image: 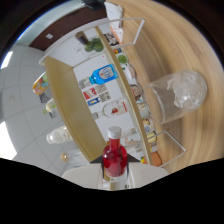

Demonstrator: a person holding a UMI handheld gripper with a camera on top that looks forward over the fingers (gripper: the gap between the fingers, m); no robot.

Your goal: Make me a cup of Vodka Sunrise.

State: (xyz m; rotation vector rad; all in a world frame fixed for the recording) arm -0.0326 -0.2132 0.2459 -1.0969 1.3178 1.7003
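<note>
The gripper [116, 175] holds a small bottle of red liquid [115, 159] — its two fingers press against the bottle's sides low down, clamped on it, and the bottle's white cap [114, 132] points away from the camera. The whole view is rolled, so the room looks tipped on its side.

Just beyond the bottle runs a wooden shelf unit [67, 100] with a white back panel, and bottles lie along it: a clear one with a red-and-white label [112, 109] nearest the cap, then a blue bottle [103, 74] further on, and a dark green one [92, 46] at the far end. Small jars and packets crowd the shelf's front edge [137, 107] — too small to tell apart.

Beside the shelf spreads a light wooden table top [195, 45], and on it stands a clear glass cup [175, 97] with ice in it, well apart from the held bottle.
</note>
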